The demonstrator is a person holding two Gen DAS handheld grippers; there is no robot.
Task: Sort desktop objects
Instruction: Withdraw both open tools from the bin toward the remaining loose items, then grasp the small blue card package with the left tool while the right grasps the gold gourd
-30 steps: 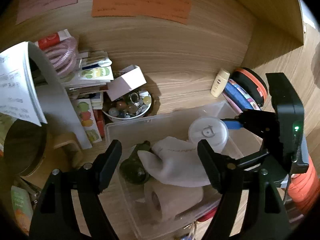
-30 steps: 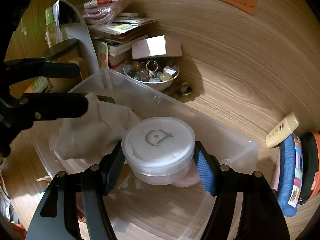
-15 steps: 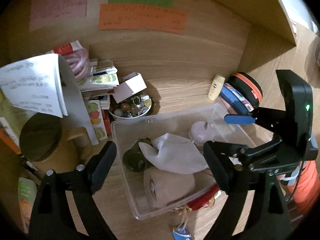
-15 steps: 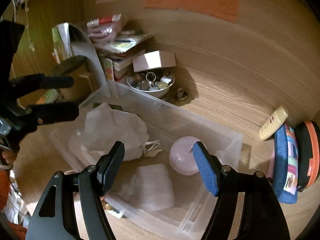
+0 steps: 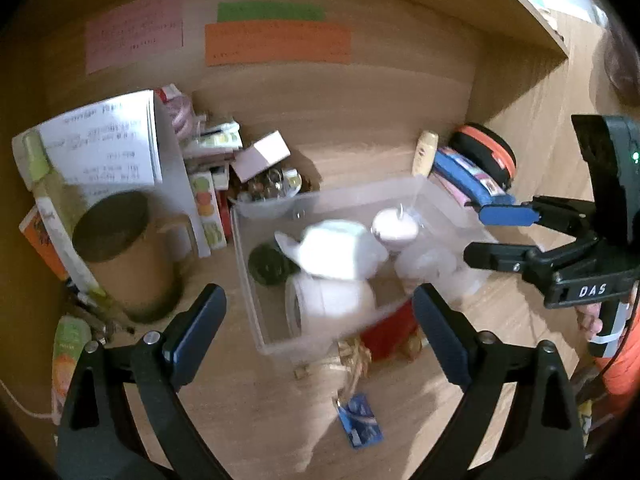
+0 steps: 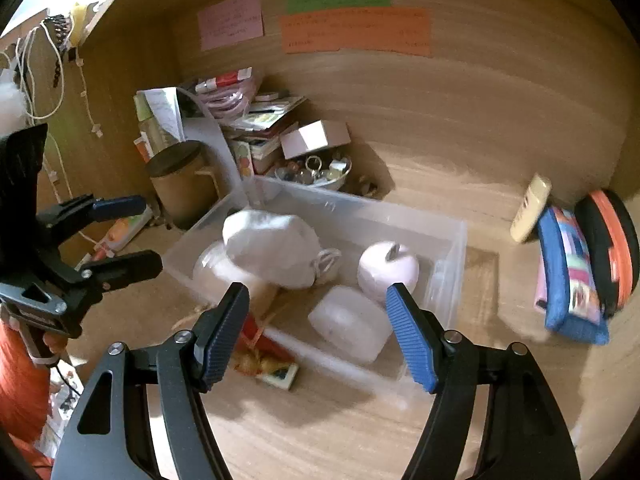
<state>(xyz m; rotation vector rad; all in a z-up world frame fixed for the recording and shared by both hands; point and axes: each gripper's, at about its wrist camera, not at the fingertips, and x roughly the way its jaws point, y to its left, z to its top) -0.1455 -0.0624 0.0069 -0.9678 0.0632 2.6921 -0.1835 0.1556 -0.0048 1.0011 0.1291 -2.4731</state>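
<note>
Left gripper (image 5: pixel 318 322): your jaws are opening right now and there's nothing between them – the fingers just frame the near end of the bin from above.
Right gripper (image 6: pixel 318 330): fingers apart, holding nothing. The white tub sits in the gap between them from this camera, but lower down in the bin, not touching either pad.
Clear bin (image 6: pixel 452 248): out on the wooden desk in front of both your grippers, with stuff already inside.
White tub (image 6: pixel 350 328): lying in the near right part of the bin, just beside the pink round thing.
Pink round thing (image 6: pixel 388 268): at the bin's right end, close to the far wall.
White cloth bag (image 6: pixel 272 248): bunched up in the middle of the bin, resting on the paper roll.
Paper roll (image 5: pixel 328 308): on its side at the near left end of the bin, partly under the bag.
Dark round item (image 5: pixel 268 264): left part of the bin next to the bag – too blurry to say what it is.
Writing: "DAS" in white on the right gripper's body in your left camera. The pink (image 6: pixel 231 20), green (image 6: pixel 338 0) and orange (image 6: pixel 356 32) notes on the back wall have writing you can't read at this blur.
Bowl of trinkets (image 6: pixel 320 172): just behind the bin, outside it.
Blue pouch (image 6: pixel 568 276): well to the right of the bin, leaning by a black and orange case (image 6: pixel 608 248).
</note>
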